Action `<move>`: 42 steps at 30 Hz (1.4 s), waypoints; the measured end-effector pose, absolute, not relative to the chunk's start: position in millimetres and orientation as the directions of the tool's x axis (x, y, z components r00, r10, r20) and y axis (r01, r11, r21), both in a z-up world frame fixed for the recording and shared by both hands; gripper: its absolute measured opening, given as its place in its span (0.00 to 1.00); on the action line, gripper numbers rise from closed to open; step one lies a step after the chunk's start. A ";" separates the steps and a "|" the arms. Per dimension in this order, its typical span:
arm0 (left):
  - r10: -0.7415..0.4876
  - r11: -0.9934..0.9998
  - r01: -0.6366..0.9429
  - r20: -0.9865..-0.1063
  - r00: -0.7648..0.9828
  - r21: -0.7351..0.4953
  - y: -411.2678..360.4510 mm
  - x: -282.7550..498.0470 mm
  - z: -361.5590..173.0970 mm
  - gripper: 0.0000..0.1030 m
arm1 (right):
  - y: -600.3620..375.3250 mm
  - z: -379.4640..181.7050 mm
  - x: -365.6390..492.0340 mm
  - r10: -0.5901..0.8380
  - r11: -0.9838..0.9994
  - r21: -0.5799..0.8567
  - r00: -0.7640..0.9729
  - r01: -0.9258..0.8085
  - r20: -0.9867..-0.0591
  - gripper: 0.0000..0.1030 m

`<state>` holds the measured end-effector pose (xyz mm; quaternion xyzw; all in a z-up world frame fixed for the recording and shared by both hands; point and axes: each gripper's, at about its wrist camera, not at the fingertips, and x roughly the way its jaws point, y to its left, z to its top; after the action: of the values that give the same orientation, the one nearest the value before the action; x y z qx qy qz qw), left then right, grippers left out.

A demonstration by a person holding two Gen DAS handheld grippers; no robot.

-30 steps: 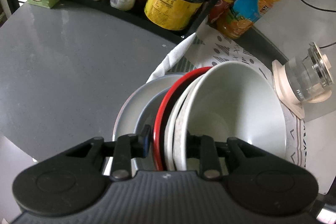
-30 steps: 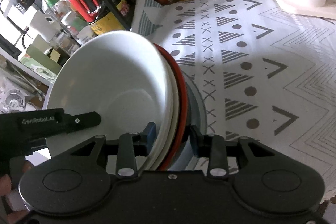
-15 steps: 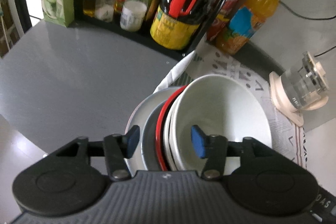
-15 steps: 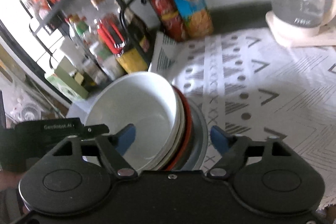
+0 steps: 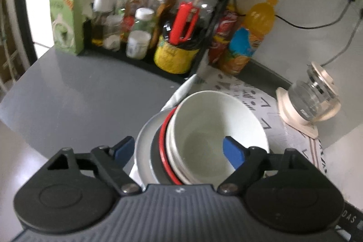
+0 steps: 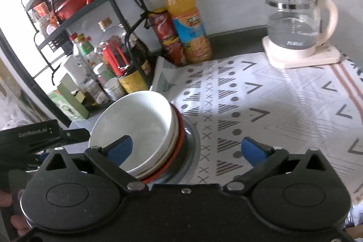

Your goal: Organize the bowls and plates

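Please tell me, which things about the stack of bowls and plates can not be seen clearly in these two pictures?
- Stack, near side: hidden by the left gripper body, left wrist view.
- Number of white bowls: rims overlap, right wrist view; cannot count.
- Grey plate under the stack: mostly covered, and cut off by the right gripper.
- Bottle labels: blurred.

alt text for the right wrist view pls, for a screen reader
The right tongs, their jaws opening with nothing gripped, hang over a stack of dishes: white bowls nested on a red-rimmed dish and a grey plate, at the edge of a patterned cloth. Behind stand a bottle rack, an orange drink bottle and a glass kettle.
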<state>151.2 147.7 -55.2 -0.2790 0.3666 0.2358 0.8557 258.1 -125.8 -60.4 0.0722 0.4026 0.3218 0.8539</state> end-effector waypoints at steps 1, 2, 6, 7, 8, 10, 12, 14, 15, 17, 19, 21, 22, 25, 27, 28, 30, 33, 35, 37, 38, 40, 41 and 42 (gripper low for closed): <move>0.196 0.743 -0.597 -0.755 0.626 -0.303 146.8 151.9 -53.5 0.83 | -128.2 -58.5 257.4 0.596 0.793 0.375 0.483 -0.481 -0.642 1.00; 0.192 0.753 -0.584 -0.749 0.634 -0.302 146.1 153.0 -52.1 0.86 | -131.1 -57.2 255.8 0.585 0.802 0.365 0.499 -0.473 -0.639 1.00; 0.166 0.801 -0.523 -0.730 0.663 -0.292 143.4 156.9 -49.4 0.87 | -138.4 -52.2 249.9 0.532 0.842 0.324 0.563 -0.432 -0.632 1.00; 0.156 0.812 -0.509 -0.733 0.662 -0.286 143.2 158.3 -49.3 0.87 | -139.9 -51.0 247.9 0.519 0.851 0.318 0.578 -0.418 -0.630 1.00; 0.144 0.826 -0.490 -0.736 0.662 -0.278 142.7 159.6 -49.0 0.87 | -142.8 -49.2 245.3 0.504 0.861 0.313 0.595 -0.400 -0.625 1.00; 0.129 0.848 -0.457 -0.730 0.671 -0.270 141.8 159.8 -48.1 0.87 | -146.6 -45.3 238.7 0.481 0.876 0.307 0.630 -0.372 -0.610 1.00; 0.112 0.864 -0.429 -0.728 0.676 -0.265 141.9 158.4 -47.7 0.87 | -149.1 -42.5 233.5 0.455 0.890 0.296 0.657 -0.346 -0.601 1.00; 0.098 0.874 -0.407 -0.726 0.681 -0.264 142.7 156.3 -47.2 0.87 | -150.5 -39.3 226.6 0.427 0.904 0.284 0.681 -0.319 -0.595 1.00; 0.091 0.880 -0.395 -0.723 0.684 -0.263 143.4 154.4 -46.9 0.87 | -150.5 -37.9 223.3 0.416 0.909 0.281 0.690 -0.308 -0.593 1.00; 0.082 0.892 -0.372 -0.718 0.691 -0.256 144.9 150.8 -46.0 0.87 | -149.8 -34.9 215.9 0.389 0.921 0.265 0.707 -0.285 -0.591 1.00; 0.069 0.902 -0.350 -0.715 0.696 -0.254 146.6 147.5 -45.9 0.87 | -148.1 -32.4 207.0 0.358 0.933 0.246 0.727 -0.261 -0.587 1.00; 0.052 0.912 -0.324 -0.713 0.699 -0.251 147.2 143.6 -45.7 0.87 | -148.0 -30.5 197.3 0.325 0.945 0.237 0.744 -0.226 -0.584 1.00; 0.044 0.917 -0.310 -0.710 0.703 -0.251 147.6 141.4 -45.4 0.87 | -147.5 -29.6 192.0 0.304 0.951 0.229 0.755 -0.207 -0.581 1.00; 0.031 0.928 -0.282 -0.703 0.710 -0.244 149.1 134.6 -44.9 0.87 | -144.4 -26.2 176.6 0.245 0.968 0.188 0.781 -0.166 -0.574 1.00; 0.020 0.934 -0.263 -0.700 0.714 -0.242 149.7 130.0 -45.0 0.87 | -144.6 -24.2 167.5 0.218 0.974 0.179 0.794 -0.139 -0.568 1.00; 0.013 0.937 -0.252 -0.698 0.716 -0.242 150.1 127.9 -45.3 0.87 | -145.0 -23.7 163.5 0.206 0.976 0.179 0.799 -0.125 -0.565 1.00; 0.004 0.944 -0.231 -0.695 0.719 -0.234 150.6 123.4 -46.1 0.87 | -145.0 -23.9 155.9 0.178 0.980 0.174 0.806 -0.094 -0.565 1.00; -0.010 0.954 -0.200 -0.692 0.722 -0.223 151.8 117.2 -47.6 0.87 | -144.5 -25.1 142.2 0.147 0.984 0.170 0.813 -0.060 -0.563 1.00; -0.019 0.958 -0.184 -0.691 0.723 -0.219 152.8 112.6 -48.7 0.87 | -141.8 -24.4 131.6 0.125 0.986 0.160 0.818 -0.041 -0.562 1.00; -0.028 0.960 -0.174 -0.693 0.721 -0.220 154.1 108.6 -48.8 0.87 | -138.4 -22.5 120.3 0.097 0.990 0.137 0.835 -0.026 -0.541 1.00; -0.025 0.962 -0.171 -0.694 0.720 -0.212 154.5 105.9 -48.7 0.87 | -136.5 -21.0 114.9 0.087 0.992 0.125 0.843 -0.023 -0.531 1.00; -0.019 0.967 -0.163 -0.691 0.722 -0.197 154.5 100.3 -47.9 0.87 | -135.0 -18.6 105.8 0.080 0.993 0.115 0.850 -0.022 -0.521 1.00; -0.022 0.968 -0.156 -0.689 0.725 -0.195 154.2 97.5 -47.6 0.87 | -134.5 -18.3 102.3 0.075 0.994 0.111 0.852 -0.019 -0.519 1.00; -0.027 0.970 -0.148 -0.688 0.725 -0.195 153.5 95.3 -47.6 0.87 | -134.2 -18.5 99.7 0.068 0.994 0.107 0.851 -0.014 -0.521 1.00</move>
<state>95.3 153.5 -47.6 -0.1189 0.3692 0.0329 0.9211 99.7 -134.2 -18.5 0.0494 0.2720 0.0215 0.9608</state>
